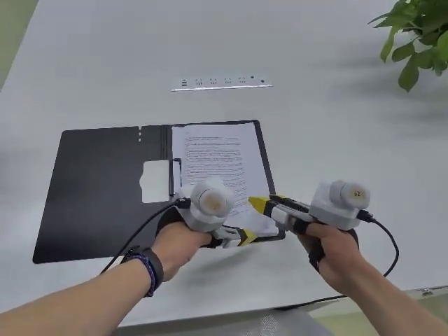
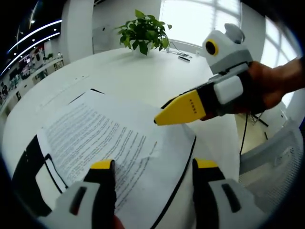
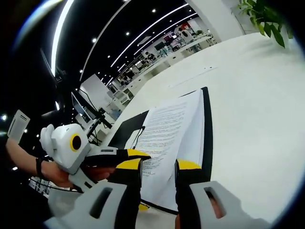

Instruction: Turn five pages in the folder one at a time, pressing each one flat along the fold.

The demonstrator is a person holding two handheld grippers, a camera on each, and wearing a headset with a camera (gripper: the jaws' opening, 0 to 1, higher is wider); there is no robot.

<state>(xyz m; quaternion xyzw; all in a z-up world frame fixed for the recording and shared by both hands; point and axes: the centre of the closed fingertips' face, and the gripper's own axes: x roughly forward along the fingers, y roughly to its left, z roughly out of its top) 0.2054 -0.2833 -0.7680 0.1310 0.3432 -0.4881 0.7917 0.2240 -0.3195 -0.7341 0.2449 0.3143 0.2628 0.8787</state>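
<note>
Fingers released, left gripper (image 2: 153,164) and right gripper (image 3: 159,164) hover over the white printed page (image 1: 213,157) in the black folder (image 1: 98,189); pinch one sheet only.

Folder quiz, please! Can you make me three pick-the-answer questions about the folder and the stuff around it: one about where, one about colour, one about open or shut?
1. Where on the table is the plant?
A) near side, left
B) far side, right
C) right in the middle

2. What colour is the folder?
A) red
B) black
C) green

3. How is the left tool now?
A) open, gripping nothing
B) shut on a pen
C) shut on a leaf

Answers:
1 B: in the head view the leaves hang in at the far right corner.
2 B: the spread cover is black all over.
3 A: in the left gripper view its yellow-tipped jaws stand wide apart, with the printed page showing between them.
</note>
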